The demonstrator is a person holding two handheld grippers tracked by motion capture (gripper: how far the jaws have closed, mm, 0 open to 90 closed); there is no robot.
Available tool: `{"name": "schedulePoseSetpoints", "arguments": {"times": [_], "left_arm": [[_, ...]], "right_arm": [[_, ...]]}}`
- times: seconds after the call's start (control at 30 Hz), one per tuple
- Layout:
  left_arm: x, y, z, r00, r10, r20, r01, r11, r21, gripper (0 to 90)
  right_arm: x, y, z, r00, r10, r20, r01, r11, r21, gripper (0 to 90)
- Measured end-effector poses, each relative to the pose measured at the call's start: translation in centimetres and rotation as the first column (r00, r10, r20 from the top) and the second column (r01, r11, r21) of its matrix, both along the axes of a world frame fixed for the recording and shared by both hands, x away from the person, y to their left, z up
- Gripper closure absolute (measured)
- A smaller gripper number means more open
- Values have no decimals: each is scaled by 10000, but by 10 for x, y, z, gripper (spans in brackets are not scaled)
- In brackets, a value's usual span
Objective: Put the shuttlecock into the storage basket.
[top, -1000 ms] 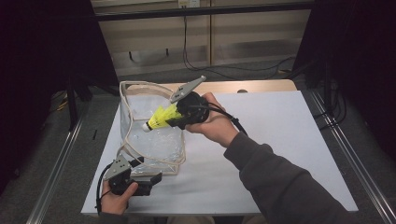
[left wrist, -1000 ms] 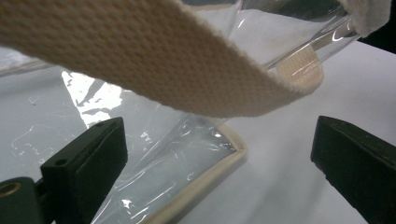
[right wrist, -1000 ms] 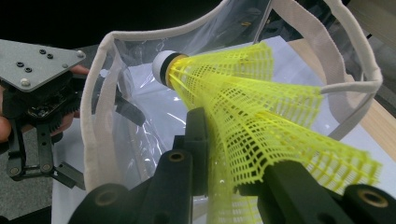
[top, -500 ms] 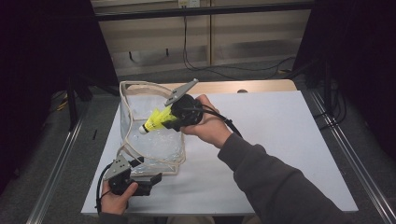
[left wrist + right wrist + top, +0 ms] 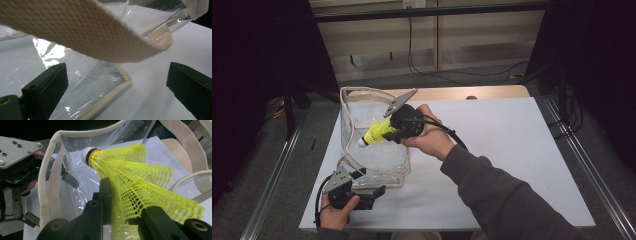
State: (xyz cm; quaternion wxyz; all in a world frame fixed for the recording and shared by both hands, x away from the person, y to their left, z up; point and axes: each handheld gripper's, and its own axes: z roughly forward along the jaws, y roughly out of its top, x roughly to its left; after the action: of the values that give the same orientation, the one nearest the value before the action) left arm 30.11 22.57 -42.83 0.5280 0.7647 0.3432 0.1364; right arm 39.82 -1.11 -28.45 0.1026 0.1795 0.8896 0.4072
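Note:
A clear plastic bag [image 5: 379, 161] with cream fabric trim and handles stands open on the white table [image 5: 512, 150]. My right gripper [image 5: 387, 131] hovers over its mouth, shut on the skirt of a yellow mesh shuttlecock [image 5: 374, 134]. The white cork tip points left and down into the opening. In the right gripper view the black jaws [image 5: 125, 197] pinch the yellow skirt [image 5: 135, 177]. My left gripper [image 5: 372, 184] rests at the bag's near left corner, open. In the left gripper view a cream strap [image 5: 87, 32] crosses above the wide-apart jaws, and the bag's trimmed edge [image 5: 110, 97] lies between them.
A wooden tabletop edge [image 5: 452, 92] shows behind the white board. Metal rails [image 5: 582, 165] run along both sides, with cables on the floor at the back. The right half of the white board is bare.
The right gripper has shifted slightly left with the shuttlecock, and its cork has tipped lower toward the bag's mouth. The left gripper has stayed put.

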Motion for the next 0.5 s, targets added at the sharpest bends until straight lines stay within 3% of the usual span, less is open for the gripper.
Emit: {"name": "schedulePoseSetpoints", "arguments": {"times": [0.5], "left_arm": [[0, 0, 0, 10000, -36, 0, 36, 10000, 21, 36]], "right_arm": [[-2, 12, -10, 9999, 108, -71, -110, 9996, -259, 795]]}}
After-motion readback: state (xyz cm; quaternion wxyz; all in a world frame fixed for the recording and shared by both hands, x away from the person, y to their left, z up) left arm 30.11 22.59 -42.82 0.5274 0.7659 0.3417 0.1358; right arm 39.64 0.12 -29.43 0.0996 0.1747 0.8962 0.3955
